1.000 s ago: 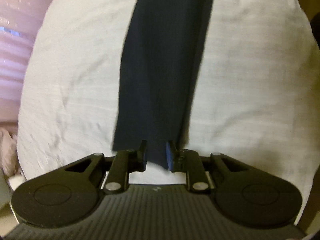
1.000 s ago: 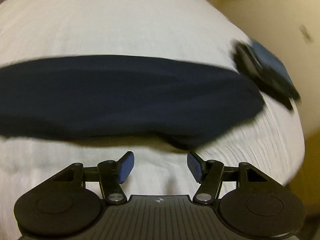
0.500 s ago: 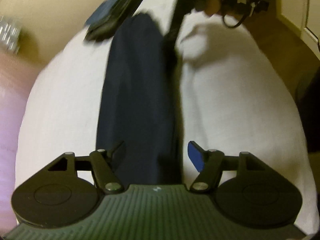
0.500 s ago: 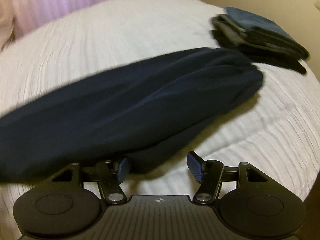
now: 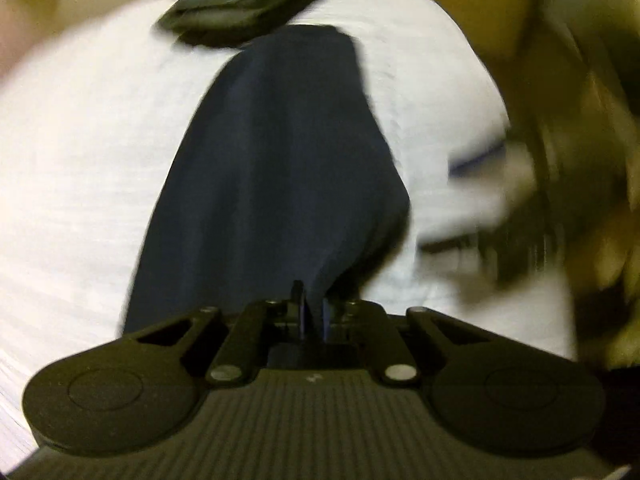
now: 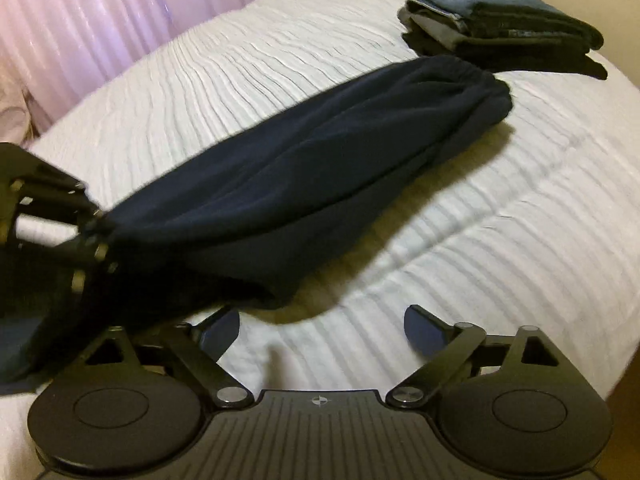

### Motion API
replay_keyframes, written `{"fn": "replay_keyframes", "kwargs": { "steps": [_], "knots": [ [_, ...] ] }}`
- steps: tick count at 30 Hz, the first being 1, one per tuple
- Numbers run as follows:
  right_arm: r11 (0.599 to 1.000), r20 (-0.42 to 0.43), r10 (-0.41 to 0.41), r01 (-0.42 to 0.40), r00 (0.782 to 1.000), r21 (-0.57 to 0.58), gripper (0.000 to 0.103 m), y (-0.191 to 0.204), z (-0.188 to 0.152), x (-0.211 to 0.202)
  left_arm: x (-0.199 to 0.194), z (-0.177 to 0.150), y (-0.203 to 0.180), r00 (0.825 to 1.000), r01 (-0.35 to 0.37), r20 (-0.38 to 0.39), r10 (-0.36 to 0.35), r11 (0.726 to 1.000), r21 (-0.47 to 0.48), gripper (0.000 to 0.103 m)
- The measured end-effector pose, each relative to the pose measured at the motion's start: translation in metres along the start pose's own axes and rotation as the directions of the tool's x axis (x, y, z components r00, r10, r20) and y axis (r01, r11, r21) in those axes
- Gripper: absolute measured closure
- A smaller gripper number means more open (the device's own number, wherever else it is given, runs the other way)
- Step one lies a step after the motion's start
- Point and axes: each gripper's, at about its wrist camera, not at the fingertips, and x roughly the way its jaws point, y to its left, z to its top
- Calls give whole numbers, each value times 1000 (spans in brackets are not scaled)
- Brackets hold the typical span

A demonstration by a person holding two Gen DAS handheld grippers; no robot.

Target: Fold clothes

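One navy garment (image 6: pixel 320 184) lies long-axis near-left to far-right on bed (image 6: pixel 500 240) | left gripper (image 5: pixel 313 312) clamped on its near end | right gripper (image 6: pixel 322 326) apart, empty, just beside its near edge

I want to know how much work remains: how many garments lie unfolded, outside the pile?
1: the dark navy garment stretched across the white bed, its near end pinched by the left gripper. The folded pile sits beyond it; its layers are uncountable.
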Motion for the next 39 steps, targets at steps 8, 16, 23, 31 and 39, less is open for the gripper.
{"fn": "replay_keyframes", "kwargs": {
  "steps": [8,16,23,31,39],
  "knots": [
    [994,61,-6,-1,998,112,11,29,18,43,-9,8,50,998,54,18,-52,991,-126,97],
    [990,98,-141,138,985,29,11,36,33,48,-9,0,21,998,54,36,-55,998,41,97],
    [964,15,-251,252,968,-83,11,13,4,2,16,-14,-36,998,55,-21,-51,956,290,95],
    [972,61,-186,193,981,-131,11,42,-5,7,22,-27,-49,1000,-11,11,8,943,333,95],
    [967,22,-240,241,971,-80,11,13,3,10,25,-38,-71,1000,-27,-3,31,907,421,87]
  ]
}}
